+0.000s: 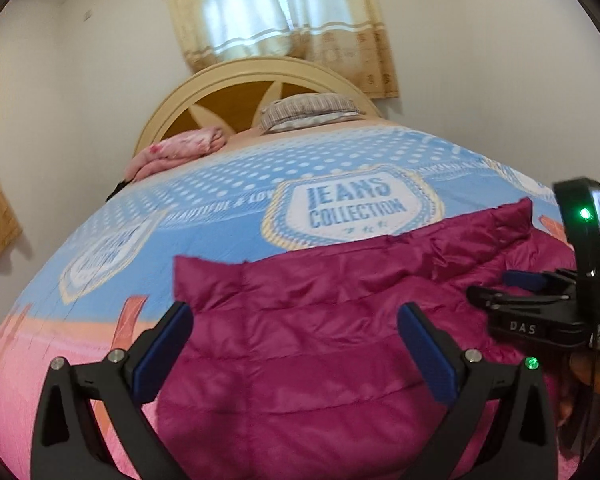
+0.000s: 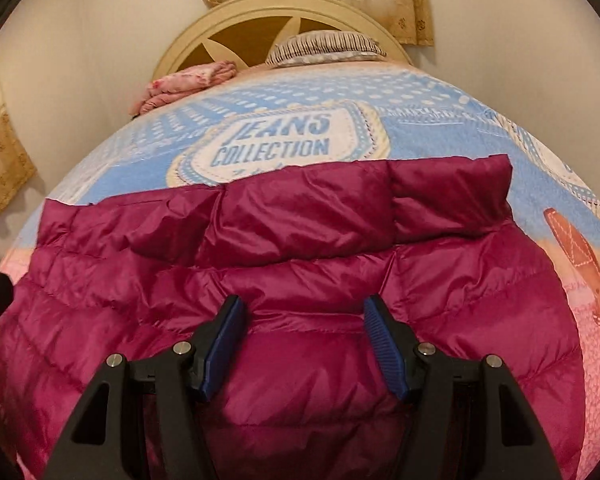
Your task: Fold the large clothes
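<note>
Hovering both my left gripper (image 1: 296, 348) and right gripper (image 2: 304, 344) spread and empty over the magenta puffer jacket (image 2: 300, 240), I seek its next fold.

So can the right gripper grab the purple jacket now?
Probably yes. The right gripper hangs with jaws open right over the purple jacket, with nothing between them; it looks like it only needs to come down.

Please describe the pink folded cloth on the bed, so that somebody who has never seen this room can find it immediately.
Start at the rounded cream headboard at the far end of the bed. In front of it lie two soft things: a striped grey pillow to the right and the pink folded cloth to the left, at the bed's edge. It alone is pink with small flowers, paler than the magenta quilted jacket nearby.
</note>
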The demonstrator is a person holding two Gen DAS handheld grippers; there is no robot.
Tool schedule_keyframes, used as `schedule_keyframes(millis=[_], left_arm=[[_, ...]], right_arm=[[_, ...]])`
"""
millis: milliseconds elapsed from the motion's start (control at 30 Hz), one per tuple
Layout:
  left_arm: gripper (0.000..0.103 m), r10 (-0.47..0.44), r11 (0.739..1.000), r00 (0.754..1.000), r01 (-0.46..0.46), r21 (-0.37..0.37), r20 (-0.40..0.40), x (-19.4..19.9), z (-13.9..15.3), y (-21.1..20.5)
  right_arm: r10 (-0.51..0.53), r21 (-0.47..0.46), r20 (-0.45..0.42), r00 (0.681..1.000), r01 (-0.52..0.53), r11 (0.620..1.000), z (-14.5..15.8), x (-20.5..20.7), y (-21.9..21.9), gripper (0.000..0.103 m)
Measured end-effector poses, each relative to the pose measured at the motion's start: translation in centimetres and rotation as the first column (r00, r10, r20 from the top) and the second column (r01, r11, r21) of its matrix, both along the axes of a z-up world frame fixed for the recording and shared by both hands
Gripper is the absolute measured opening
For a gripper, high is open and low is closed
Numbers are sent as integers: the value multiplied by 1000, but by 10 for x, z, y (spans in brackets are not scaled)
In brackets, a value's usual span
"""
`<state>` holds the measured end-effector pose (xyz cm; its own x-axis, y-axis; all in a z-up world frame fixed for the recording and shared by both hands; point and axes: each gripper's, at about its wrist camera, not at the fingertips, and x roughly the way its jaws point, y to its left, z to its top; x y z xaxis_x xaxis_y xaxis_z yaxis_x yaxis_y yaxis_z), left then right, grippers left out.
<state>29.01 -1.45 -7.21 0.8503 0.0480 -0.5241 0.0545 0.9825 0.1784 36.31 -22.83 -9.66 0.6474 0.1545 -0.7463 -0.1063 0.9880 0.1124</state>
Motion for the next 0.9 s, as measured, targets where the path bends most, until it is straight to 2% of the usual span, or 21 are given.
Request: schedule_keyframes(millis=[133, 267, 367, 467, 900], left_arm=[[103, 25, 1000, 997, -24, 16, -71, 33, -23, -4], [103, 69, 997, 986, -75, -32, -149, 57, -46, 6], [103, 73, 992, 981, -90, -90, -180, 60, -57, 14], [103, 78, 988, 977, -102, -114, -197, 60, -64, 15], [103, 83, 990, 955, -112, -87, -285, 64, -76, 10]], right_arm=[[-23, 56, -35, 999, 25, 998, -8, 10, -11, 63], [-32, 79, -49, 998, 36, 996, -14, 13, -14, 63], [-32, 87, -49, 998, 36, 996, -16, 15, -14, 64], [-30, 84, -44, 999, 34, 996, -19, 17, -13, 64], [-30, 32, -62, 998, 32, 999, -22, 18, -6, 66]])
